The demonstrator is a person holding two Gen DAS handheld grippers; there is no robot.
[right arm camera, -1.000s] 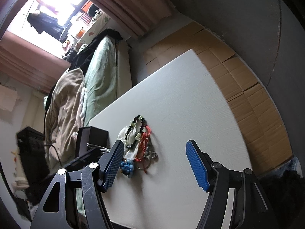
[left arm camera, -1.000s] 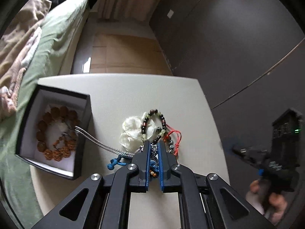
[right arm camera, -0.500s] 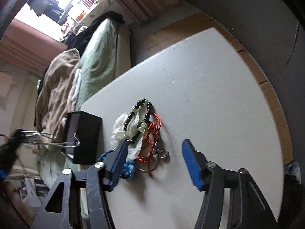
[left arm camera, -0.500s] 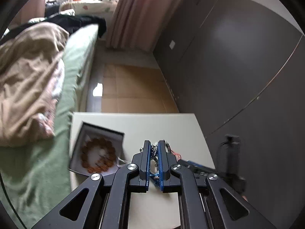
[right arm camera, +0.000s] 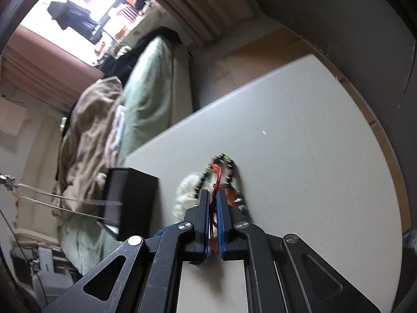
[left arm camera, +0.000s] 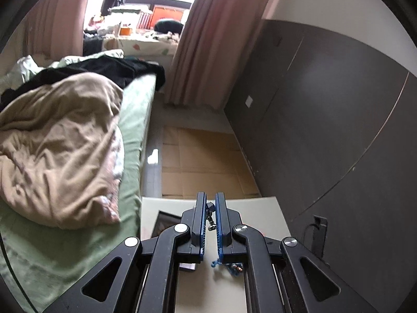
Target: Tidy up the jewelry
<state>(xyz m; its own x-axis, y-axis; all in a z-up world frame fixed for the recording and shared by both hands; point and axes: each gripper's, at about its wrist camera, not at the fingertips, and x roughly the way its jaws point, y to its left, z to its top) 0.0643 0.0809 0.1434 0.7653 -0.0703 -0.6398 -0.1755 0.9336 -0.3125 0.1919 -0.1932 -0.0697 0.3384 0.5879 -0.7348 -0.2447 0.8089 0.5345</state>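
Jewelry is split between both grippers and the black box [right arm camera: 133, 203], taken as landmark. A silver chain [right arm camera: 67, 199] is pinched in the left gripper [left arm camera: 210, 215], jaws nearly closed on its clasp end; in the right wrist view the chain is seen stretched taut from the far left edge to the box's open side, its long axis running roughly level, so the box lies along the chain from that gripper. The right gripper [right arm camera: 213, 203] is closed to a thin gap on a red cord bracelet [right arm camera: 217, 180], just right of the box, over the remaining pile: a dark-and-green bead bracelet [right arm camera: 226, 165] and a white pouch-like item [right arm camera: 186, 190] (blurred, identity uncertain) resting on the white table [right arm camera: 299, 156]. The right gripper is judged nearer the box. The coming move is judged to hinge on carrying the cord left toward the box opening, which faces away from this camera; its contents cannot be seen.
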